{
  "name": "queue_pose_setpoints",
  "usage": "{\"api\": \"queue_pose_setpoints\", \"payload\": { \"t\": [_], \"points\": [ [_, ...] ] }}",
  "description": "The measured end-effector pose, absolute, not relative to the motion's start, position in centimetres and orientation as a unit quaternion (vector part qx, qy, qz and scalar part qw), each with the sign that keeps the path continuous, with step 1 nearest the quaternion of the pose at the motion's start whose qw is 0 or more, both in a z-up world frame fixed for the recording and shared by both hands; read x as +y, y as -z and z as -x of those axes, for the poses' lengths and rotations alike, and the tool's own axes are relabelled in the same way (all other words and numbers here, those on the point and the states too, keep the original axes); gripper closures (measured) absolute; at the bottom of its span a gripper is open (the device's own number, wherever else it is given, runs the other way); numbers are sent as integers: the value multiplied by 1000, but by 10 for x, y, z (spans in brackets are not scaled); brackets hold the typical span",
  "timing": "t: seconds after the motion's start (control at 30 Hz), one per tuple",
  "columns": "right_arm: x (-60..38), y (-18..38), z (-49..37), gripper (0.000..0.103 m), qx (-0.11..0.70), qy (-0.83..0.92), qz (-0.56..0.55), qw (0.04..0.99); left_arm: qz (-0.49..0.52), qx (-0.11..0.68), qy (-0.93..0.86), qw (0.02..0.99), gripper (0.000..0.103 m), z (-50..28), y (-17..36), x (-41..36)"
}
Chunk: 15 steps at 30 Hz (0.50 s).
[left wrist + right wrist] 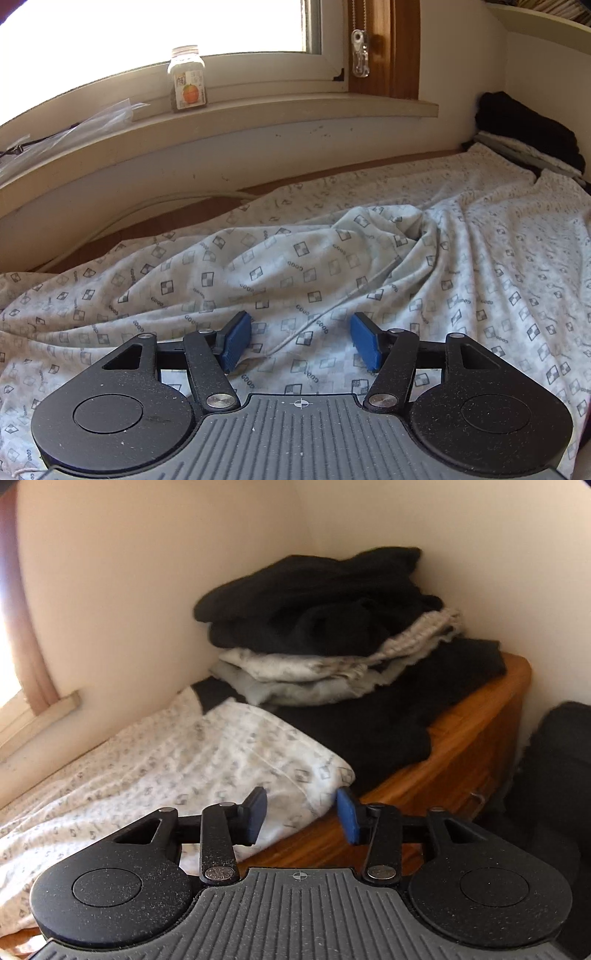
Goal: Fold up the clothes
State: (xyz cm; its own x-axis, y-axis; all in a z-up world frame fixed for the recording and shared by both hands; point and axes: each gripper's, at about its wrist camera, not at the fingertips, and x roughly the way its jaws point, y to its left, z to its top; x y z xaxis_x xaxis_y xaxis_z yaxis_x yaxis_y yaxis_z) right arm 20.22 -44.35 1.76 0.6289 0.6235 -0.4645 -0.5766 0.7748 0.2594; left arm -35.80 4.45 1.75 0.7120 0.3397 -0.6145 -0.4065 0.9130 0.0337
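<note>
Item: patterned garment (332,258), white with small square prints, lying rumpled across the desk (461,746); one corner reaches the desk's front edge.

Left hand-held gripper (301,341): mine, jaws apart over the cloth, a thin cord running between them, nothing pinched.

Right hand-held gripper (301,814): mine, jaws apart at the garment's corner, pads not pressing.

Risks, as I judge them:
- Right jaws closing on air beside the corner, since it sits off-centre.
- Left jaws catching the cord rather than the fabric, bunching the fold.
- A pull dragging the garment into the stack of folded clothes (325,627) just behind, toppling it.
</note>
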Motion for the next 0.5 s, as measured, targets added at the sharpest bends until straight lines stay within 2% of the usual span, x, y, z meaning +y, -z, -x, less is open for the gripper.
{"api": "queue_pose_setpoints", "payload": {
  "t": [0.03,0.13,0.23,0.3,0.37,0.4,0.43,0.5],
  "points": [
    [-442,-20,-201,99,270,-335,-33,902,51,321,-202,924,39,358,-18,44],
    [-447,-39,-194,100,245,-324,-13,914,48,322,-204,923,39,358,-18,44],
    [-470,-63,-198,100,233,-320,-40,917,48,322,-205,923,38,358,-17,44],
    [-461,-62,-194,99,237,-318,2,918,45,322,-207,923,38,358,-17,43],
    [-452,-60,-188,97,238,-311,33,920,30,323,-212,922,38,357,-18,38],
    [-450,-60,-184,91,231,-304,38,923,21,323,-215,922,38,356,-19,36],
    [-447,-61,-178,79,217,-297,41,929,11,323,-217,921,38,356,-19,33],
    [-439,-62,-167,68,211,-319,48,923,12,321,-209,924,38,354,-24,24]
  ]
}}
